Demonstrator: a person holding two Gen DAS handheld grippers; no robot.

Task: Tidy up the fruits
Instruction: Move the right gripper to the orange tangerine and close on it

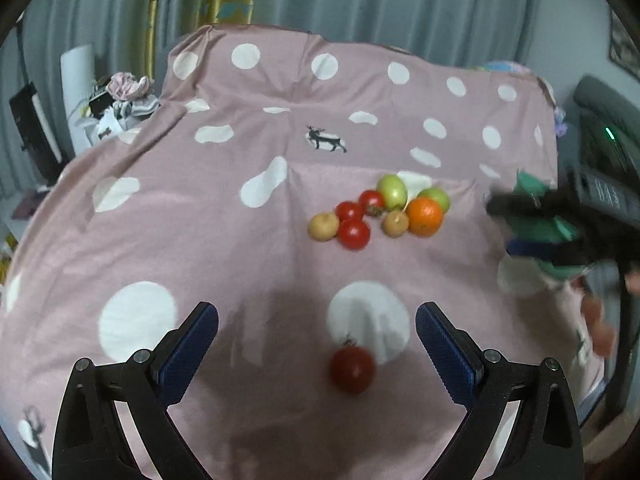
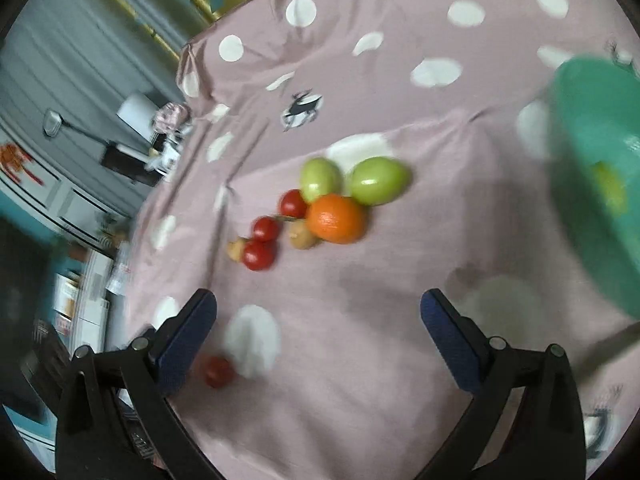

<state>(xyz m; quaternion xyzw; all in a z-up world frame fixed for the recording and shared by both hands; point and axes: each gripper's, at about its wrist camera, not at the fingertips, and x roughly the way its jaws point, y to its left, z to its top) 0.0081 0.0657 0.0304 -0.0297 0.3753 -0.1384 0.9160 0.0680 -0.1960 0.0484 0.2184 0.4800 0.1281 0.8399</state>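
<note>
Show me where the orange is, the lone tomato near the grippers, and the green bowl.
orange (image 2: pixel 337 219): right wrist view, middle of its peel.
lone tomato (image 1: pixel 352 369): left wrist view, centre of its red skin.
green bowl (image 2: pixel 592 128): right wrist view, inner wall near the rim.

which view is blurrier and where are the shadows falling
Right wrist view is blurrier: the green bowl and lone tomato smear with motion. Left wrist view is sharper on the fruit pile, though its near tomato is soft; a dark shadow covers the cloth between the tongs.
</note>
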